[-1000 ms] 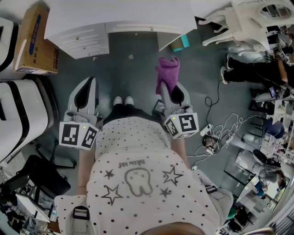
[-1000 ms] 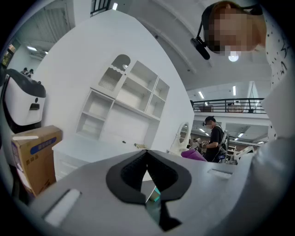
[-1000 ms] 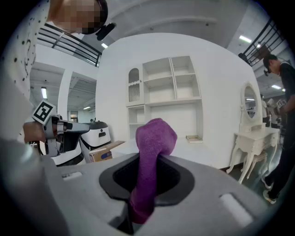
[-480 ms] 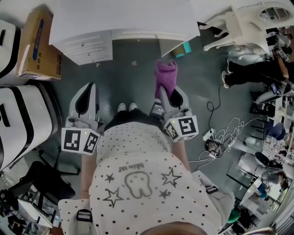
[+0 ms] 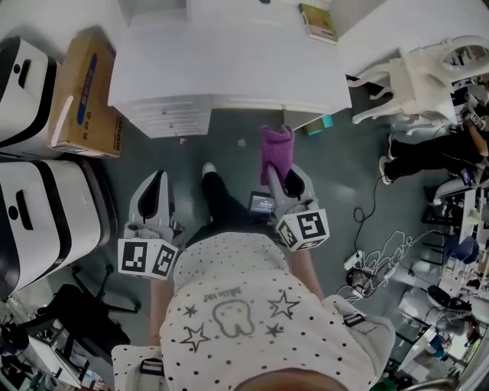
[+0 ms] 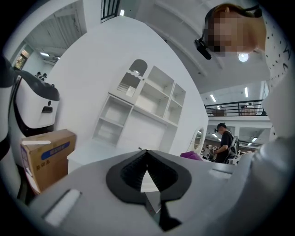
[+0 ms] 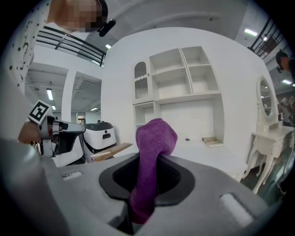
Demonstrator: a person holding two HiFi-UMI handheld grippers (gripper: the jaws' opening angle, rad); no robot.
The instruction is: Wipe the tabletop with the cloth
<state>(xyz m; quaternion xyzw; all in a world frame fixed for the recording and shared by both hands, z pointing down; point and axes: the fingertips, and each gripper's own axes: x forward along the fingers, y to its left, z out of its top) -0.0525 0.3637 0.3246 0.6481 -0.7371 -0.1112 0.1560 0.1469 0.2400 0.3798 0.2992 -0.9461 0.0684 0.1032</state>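
The white desk's tabletop fills the top of the head view, and in the right gripper view the tabletop lies ahead under white shelves. A purple cloth sticks up out of my right gripper, just short of the desk's front edge and above the floor. In the right gripper view the cloth stands between the jaws, and the right gripper is shut on it. My left gripper hangs lower left, over the floor. In its own view the left gripper is shut on nothing.
A small book lies at the tabletop's far right. Desk drawers face me. A cardboard box and white machines stand at left. A white chair, a person in black and floor cables are at right.
The person has stepped toward the desk, so much more of the tabletop shows. The right gripper has carried the cloth close to the desk's front edge. Both grippers keep their states.
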